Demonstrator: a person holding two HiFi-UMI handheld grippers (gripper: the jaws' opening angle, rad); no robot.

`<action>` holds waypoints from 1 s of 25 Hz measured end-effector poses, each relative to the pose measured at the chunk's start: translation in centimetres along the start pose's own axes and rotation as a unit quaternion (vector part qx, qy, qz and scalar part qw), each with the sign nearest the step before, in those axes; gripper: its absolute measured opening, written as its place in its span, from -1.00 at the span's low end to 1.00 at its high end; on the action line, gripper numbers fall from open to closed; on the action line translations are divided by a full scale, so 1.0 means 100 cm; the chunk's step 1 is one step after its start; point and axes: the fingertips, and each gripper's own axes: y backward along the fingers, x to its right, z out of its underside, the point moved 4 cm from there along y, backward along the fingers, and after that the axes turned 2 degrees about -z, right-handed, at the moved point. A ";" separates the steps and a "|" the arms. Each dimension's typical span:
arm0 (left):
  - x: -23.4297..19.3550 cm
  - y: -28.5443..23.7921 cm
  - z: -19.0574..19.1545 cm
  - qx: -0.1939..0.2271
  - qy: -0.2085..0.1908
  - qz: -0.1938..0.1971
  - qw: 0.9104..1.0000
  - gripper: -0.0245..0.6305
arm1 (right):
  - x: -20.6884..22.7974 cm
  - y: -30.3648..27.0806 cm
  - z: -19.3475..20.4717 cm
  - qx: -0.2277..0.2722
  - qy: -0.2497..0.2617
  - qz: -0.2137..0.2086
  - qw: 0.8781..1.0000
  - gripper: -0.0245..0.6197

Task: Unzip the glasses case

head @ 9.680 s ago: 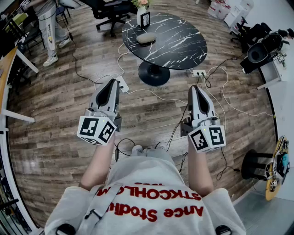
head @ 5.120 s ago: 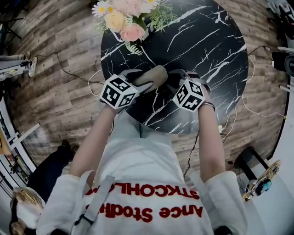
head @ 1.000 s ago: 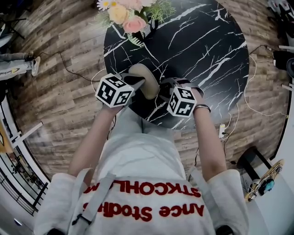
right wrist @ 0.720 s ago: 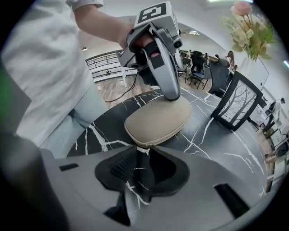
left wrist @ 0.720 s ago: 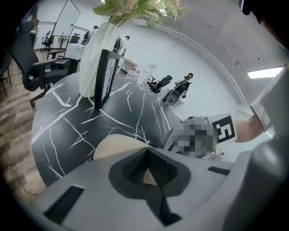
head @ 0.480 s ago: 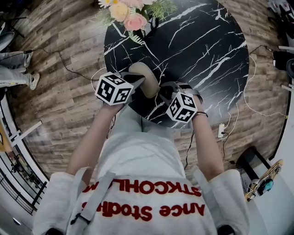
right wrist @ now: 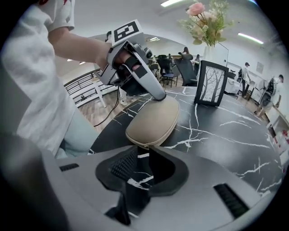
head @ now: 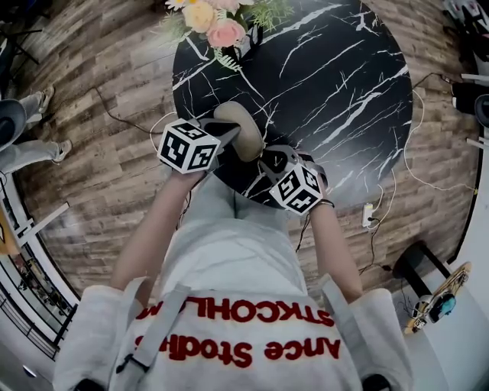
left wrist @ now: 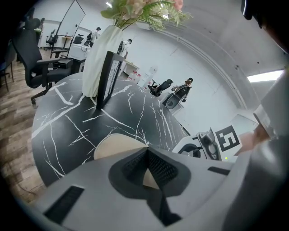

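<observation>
On desk [right wrist: 226, 131], my L gripper [left wrist: 147, 151] fingers together, tip on glasses case [right wrist: 153, 122]; R gripper [right wrist: 142, 151] fingers just been closing, half apart at case end, nothing clamped.

Floor is brown wood planks [head: 99, 176], with cables [head: 114, 116] and a power strip [head: 367, 216] lying on it. Round black table [head: 344, 84] with white marble veining. A white vase [left wrist: 97, 58] of pink and yellow flowers [head: 218, 23] stands on it, just beside a dark picture frame [right wrist: 211, 83]. White walls [left wrist: 203, 67], strip ceiling lights [left wrist: 265, 77], office chairs [left wrist: 36, 63] farther back.
</observation>
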 end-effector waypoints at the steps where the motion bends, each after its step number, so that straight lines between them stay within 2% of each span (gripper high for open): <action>1: 0.000 0.000 0.000 0.000 -0.001 0.000 1.000 -0.91 | -0.004 -0.001 0.000 0.005 -0.011 0.001 1.000 -0.65; 9: 0.000 -0.001 0.000 0.010 -0.005 -0.001 1.000 -0.91 | -0.044 -0.026 -0.005 0.029 -0.064 0.002 0.998 -0.68; 12: 0.000 0.000 -0.001 0.013 -0.008 -0.001 1.000 -0.91 | -0.054 -0.030 -0.011 0.030 -0.057 -0.011 0.998 -0.68; 15: 0.002 0.004 0.003 0.028 -0.002 -0.003 1.000 -0.91 | -0.044 -0.014 -0.018 0.057 -0.092 0.009 0.994 -0.74; 17: 0.002 0.015 0.000 0.061 -0.004 -0.020 0.998 -0.91 | -0.028 0.004 -0.028 0.082 -0.106 0.041 0.990 -0.80; 21: 0.004 0.052 -0.025 0.141 -0.050 -0.084 0.985 -0.91 | 0.013 0.048 -0.058 0.144 -0.144 0.093 0.975 -0.87; 23: 0.006 0.075 -0.042 0.183 -0.076 -0.109 0.974 -0.91 | 0.033 0.077 -0.079 0.194 -0.166 0.122 0.959 -0.88; 25: 0.009 0.100 -0.063 0.228 -0.094 -0.129 0.960 -0.91 | 0.050 0.111 -0.103 0.254 -0.180 0.153 0.938 -0.88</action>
